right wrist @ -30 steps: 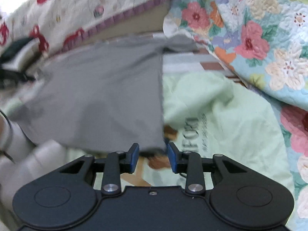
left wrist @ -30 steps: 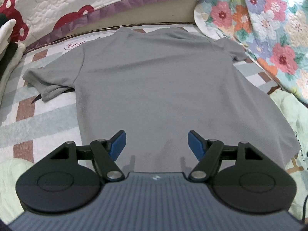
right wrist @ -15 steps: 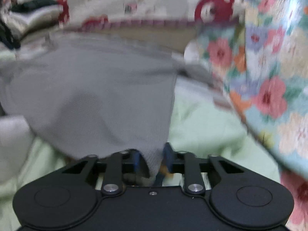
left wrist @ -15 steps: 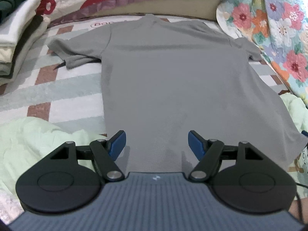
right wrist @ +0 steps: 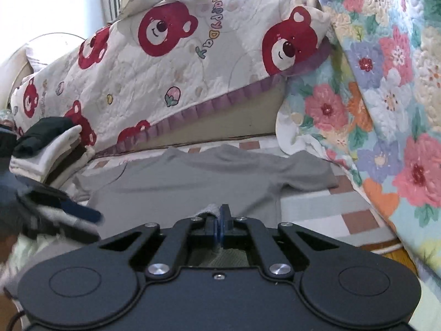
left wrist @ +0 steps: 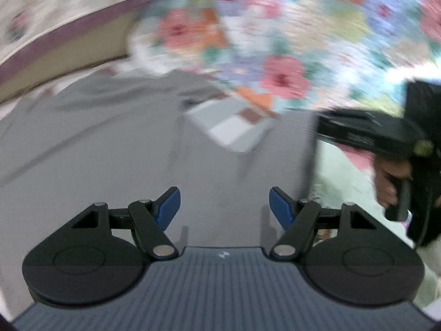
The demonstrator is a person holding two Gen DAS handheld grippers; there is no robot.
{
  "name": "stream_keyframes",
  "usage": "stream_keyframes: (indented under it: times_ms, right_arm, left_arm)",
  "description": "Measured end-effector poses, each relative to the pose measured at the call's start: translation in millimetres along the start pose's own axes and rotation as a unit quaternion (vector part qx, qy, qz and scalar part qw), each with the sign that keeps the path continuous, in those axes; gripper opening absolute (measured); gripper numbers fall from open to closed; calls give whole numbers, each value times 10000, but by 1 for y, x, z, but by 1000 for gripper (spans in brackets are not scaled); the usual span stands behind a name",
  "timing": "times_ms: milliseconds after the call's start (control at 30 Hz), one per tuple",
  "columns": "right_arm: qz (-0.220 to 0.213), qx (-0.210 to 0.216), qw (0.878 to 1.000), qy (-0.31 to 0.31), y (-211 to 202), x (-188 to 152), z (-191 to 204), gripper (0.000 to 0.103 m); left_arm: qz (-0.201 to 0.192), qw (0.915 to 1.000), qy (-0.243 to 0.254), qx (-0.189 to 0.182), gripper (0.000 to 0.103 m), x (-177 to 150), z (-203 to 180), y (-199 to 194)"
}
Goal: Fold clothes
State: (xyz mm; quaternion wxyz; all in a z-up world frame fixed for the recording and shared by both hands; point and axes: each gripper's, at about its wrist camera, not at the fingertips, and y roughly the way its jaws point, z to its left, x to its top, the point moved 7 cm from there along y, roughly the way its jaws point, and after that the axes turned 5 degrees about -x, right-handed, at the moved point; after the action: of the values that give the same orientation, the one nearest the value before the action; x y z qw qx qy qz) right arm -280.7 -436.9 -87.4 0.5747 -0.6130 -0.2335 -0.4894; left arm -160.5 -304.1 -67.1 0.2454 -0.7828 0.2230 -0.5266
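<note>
On the bed (right wrist: 355, 215), the grey T-shirt (right wrist: 193, 176) lies spread flat with its collar toward the bear-print quilt (right wrist: 193, 63). The right hand-held gripper (right wrist: 221, 220) has its blue pads pressed together, pinching a fold of the shirt's hem. The left hand-held gripper (left wrist: 224, 207) hovers over the grey cloth with its fingers spread wide, gripping nothing.

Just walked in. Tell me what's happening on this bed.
A person is folding a grey T-shirt spread on the bed, with a handheld claw in each hand. The right claw is shut on a pinch of the shirt's fabric near its hem. The left claw is open above the shirt, gripping nothing. A stack of folded clothes sits at the left.
</note>
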Motion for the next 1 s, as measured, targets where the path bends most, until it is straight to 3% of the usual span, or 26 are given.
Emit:
stream_keyframes:
  times_ms: [100,167,233,333,367,400,467,533,700,767,900,1000]
  right_arm:
    - [13,33,10000,5,1,4,2,1]
    - [47,69,10000,26,-1,4,3,1]
    - [53,103,9999,45,-4,5,4,1]
    - [-66,161,9998,85,-11,8,7,1]
    - [-140,156,9997,84,-15,9,9,1]
    - [-230,90,9997,68,-19,10,9,1]
    - [-417,-90,9991,27,-27,14,9,1]
    - [-600,-289,9978,-10,-36,18,7,1]
    - [-867,-682,9939,21,-57,23,-6,1]
    - [-870,-698,9937,124,-60,21,-12,1]
    - [-785,-800,9936,97,-59,12,-13,1]
    - [-701,-807,9943,46,-56,4,-11,1]
  left_arm:
    - [48,9995,170,-248,71,6,-22,13]
    - [113,9993,294,-207,73,6,-30,19]
    - [223,9988,428,11,73,3,-32,25]
    - [556,9950,513,649,73,-11,-20,27]
    - [644,9927,499,885,64,-16,-13,24]
    - [731,9898,484,1120,51,-22,-6,20]
    - [905,9821,455,1588,46,-32,8,13]
    - [1076,9719,424,2052,46,-42,21,5]
    - [1035,9598,-46,2610,47,-65,55,-48]
    - [990,9557,-388,2745,47,-79,66,-71]
    - [899,9377,-787,3263,49,-107,88,-112]
    - [787,9284,-1133,3450,49,-120,104,-139]
